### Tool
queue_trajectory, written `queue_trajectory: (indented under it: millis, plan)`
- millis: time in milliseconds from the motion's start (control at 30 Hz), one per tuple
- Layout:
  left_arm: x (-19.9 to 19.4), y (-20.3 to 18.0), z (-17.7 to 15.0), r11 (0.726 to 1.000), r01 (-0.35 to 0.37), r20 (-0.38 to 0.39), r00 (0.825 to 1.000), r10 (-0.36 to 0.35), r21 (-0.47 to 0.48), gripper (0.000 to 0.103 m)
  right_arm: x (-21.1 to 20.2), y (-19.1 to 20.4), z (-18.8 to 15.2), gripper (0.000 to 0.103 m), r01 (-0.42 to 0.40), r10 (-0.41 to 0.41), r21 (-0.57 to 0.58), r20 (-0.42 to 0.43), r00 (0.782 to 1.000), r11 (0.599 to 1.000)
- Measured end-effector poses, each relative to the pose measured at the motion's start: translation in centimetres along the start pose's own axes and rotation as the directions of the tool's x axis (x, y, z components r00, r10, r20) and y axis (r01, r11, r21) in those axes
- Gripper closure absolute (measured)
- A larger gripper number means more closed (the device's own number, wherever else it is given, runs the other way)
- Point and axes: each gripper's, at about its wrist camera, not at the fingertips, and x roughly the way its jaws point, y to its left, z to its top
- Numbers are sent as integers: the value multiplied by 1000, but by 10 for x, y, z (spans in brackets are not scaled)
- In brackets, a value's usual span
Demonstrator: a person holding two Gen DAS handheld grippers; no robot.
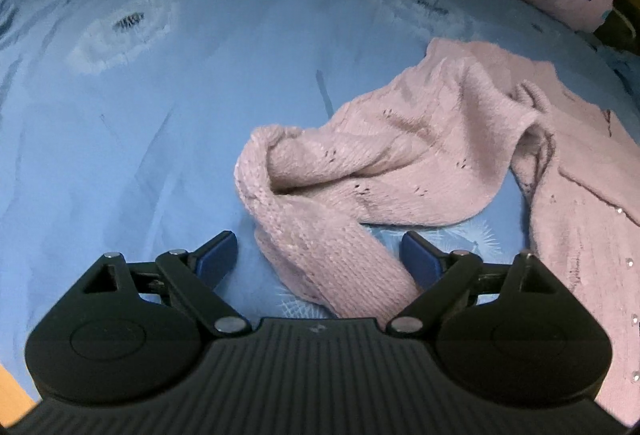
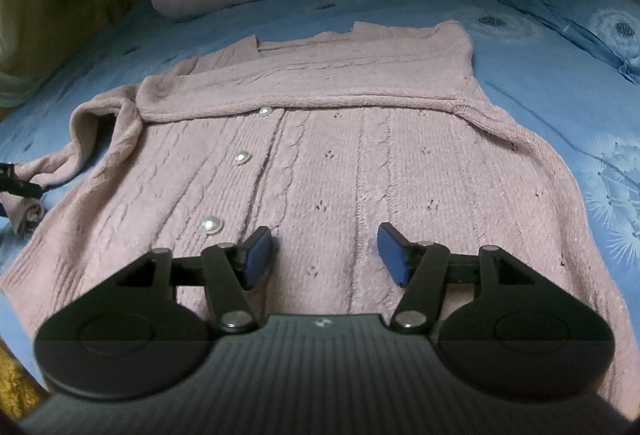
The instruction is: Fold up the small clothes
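**Cardigan fold: partway through**

Cardigan [image 2: 320, 139] is lying flat on the bed [image 2: 540, 47], one sleeve [image 2: 304, 91] already folded across the chest. Other sleeve [image 1: 320, 203] is still trailing loose. Left tongs [image 1: 320, 255] are gaping around its cuff, not pinching. Right tongs [image 2: 320, 255] are hovering apart over the hem, empty. Remaining: second sleeve, body fold.

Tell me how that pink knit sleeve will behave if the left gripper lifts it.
Likely floppy: the sleeve already lies twisted and bunched on the blue sheet. Its loose knit should grip rather than slip. It joins the cardigan, so lifting probably drags the body.
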Motion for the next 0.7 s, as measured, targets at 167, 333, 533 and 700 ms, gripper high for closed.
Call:
queue_trajectory:
  millis: [167,333,533,700]
  plan:
    - [11,-9,3,999,-40,8,999,40,26,9,0,-1,-2,42,-6,6,1,11,1000,1000]
    - [23,-15,6,997,-50,26,998,49,57,2,-1,-3,-3,42,-17,17,4,15,1000,1000]
    - [28,-17,9,996,-62,32,998,60,63,0,-1,-6,-8,36,-52,52,-15,40,998,999]
    - [28,-17,6,995,-68,90,994,62,68,7,-1,-3,-10,33,-61,63,-43,51,997,997]
